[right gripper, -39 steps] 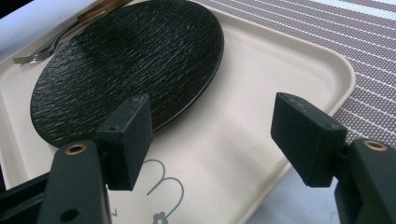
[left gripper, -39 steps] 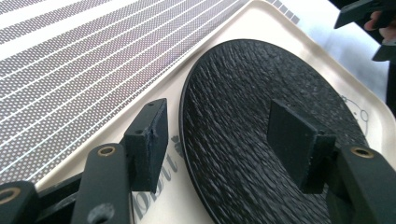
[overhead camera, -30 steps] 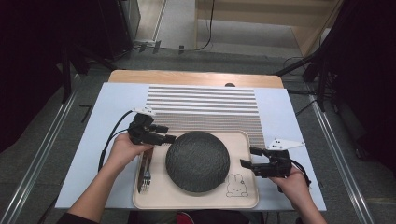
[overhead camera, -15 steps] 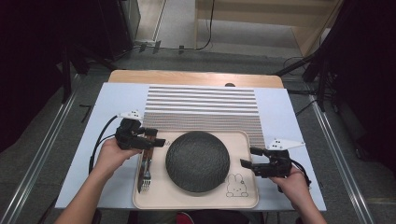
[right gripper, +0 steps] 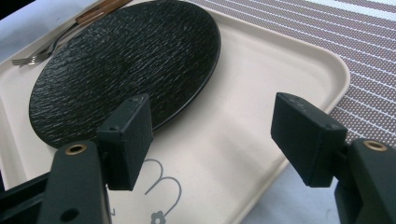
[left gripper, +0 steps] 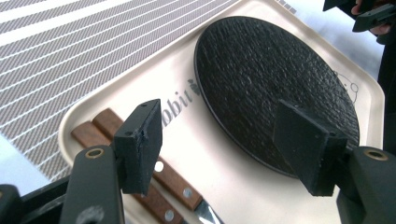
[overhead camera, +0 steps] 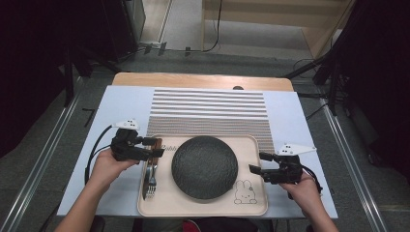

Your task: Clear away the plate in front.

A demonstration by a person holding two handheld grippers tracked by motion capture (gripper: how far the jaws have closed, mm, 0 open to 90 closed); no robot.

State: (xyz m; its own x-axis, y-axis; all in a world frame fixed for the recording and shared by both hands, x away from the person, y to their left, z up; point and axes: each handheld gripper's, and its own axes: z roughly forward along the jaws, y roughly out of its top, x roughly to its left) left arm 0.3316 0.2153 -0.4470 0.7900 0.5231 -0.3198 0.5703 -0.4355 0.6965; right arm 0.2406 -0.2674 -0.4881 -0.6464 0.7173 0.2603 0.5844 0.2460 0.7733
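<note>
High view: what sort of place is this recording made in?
Probably a lab or studio bench staged as a dining setting: a table with a striped placemat and a beige tray holding a black plate, ringed by dark stands and floor cables.

Both grippers [overhead camera: 153,150] [overhead camera: 257,163] low, jaws apart

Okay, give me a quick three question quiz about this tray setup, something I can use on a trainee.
1. True or false: the black plate lies on the beige tray.
2. Which side of the plate is the fork on, seen from the high view: A left, B right?
3. What is printed in the tray's near right corner?

Key: 1 true. 2 A. 3 a rabbit drawing.
</note>
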